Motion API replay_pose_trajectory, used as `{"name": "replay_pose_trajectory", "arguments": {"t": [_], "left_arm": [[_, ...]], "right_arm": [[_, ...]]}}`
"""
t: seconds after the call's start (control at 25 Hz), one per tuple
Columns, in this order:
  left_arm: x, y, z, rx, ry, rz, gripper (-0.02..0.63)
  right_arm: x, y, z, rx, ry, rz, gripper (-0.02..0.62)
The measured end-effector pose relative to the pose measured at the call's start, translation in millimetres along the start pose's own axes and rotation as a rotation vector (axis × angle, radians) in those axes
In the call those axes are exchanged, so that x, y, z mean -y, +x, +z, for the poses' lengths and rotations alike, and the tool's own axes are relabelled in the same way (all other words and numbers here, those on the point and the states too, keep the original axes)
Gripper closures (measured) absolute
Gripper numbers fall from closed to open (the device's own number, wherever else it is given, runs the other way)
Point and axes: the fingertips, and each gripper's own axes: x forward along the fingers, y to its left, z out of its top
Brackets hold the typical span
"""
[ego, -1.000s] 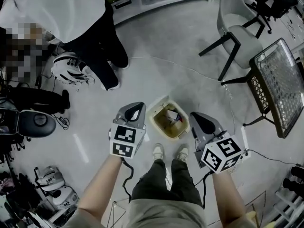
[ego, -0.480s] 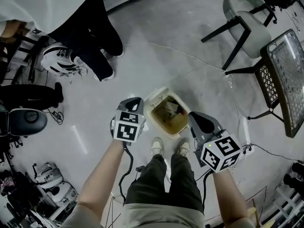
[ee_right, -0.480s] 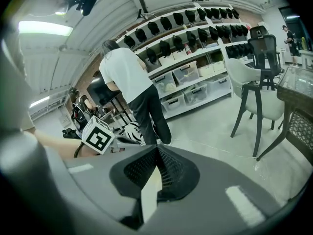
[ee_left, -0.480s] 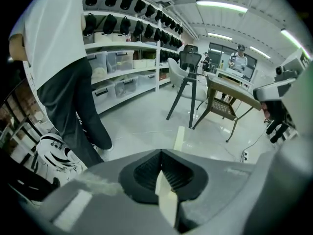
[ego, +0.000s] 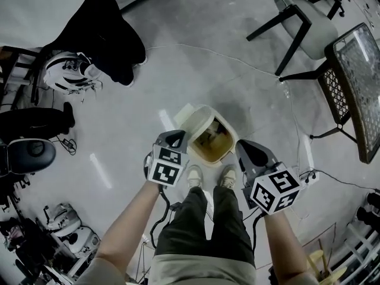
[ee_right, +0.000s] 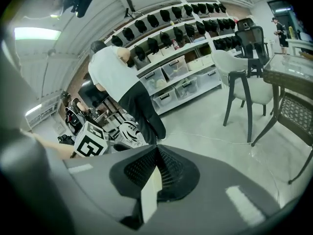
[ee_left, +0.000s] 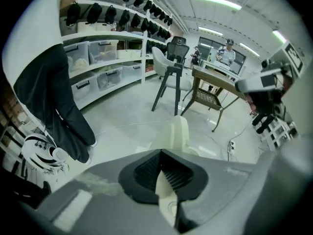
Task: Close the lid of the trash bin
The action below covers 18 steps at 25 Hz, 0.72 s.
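The cream trash bin (ego: 215, 149) stands on the grey floor just ahead of my shoes, with rubbish showing inside. Its lid (ego: 195, 119) is raised on the bin's far-left side and leans partly over the opening. In the left gripper view the lid (ee_left: 176, 132) rises edge-on just beyond the jaws. My left gripper (ego: 176, 138) is shut and empty, its tip beside the bin's left rim under the lid. My right gripper (ego: 249, 149) is shut and empty, just right of the bin. The left gripper (ee_left: 160, 153) and right gripper (ee_right: 156, 152) each show jaws meeting at the tip.
A person in a white top and dark trousers (ego: 95, 22) stands at the upper left beside helmets (ego: 68, 70). A grey chair (ego: 306, 16) and a wicker table (ego: 356, 82) are at the right. A thin cable (ego: 237, 61) crosses the floor. Shelves (ee_left: 107, 67) line the wall.
The lid has swung up from lying back at the bin's far left and now leans over the opening. My left gripper has moved right, closer to the bin. The right gripper has barely moved.
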Motion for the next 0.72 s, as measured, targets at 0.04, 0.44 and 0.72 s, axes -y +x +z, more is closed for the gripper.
{"name": "replay_pose_trajectory", "arguments": {"t": [0.04, 0.44, 0.72], "left_arm": [[8.4, 7.2, -9.0, -0.015, 0.010, -0.008, 0.603], [57.7, 99.1, -104.8, -0.180, 0.003, -0.105, 0.603], [75.7, 149.0, -140.7, -0.239, 0.079, -0.107, 0.603]], "right_arm": [[4.3, -0.8, -7.6, -0.009, 0.006, -0.005, 0.592], [62.2, 11.9, -94.8, -0.089, 0.086, -0.061, 0.592], [91.3, 29.0, -131.3, -0.106, 0.122, -0.075, 0.592]]}}
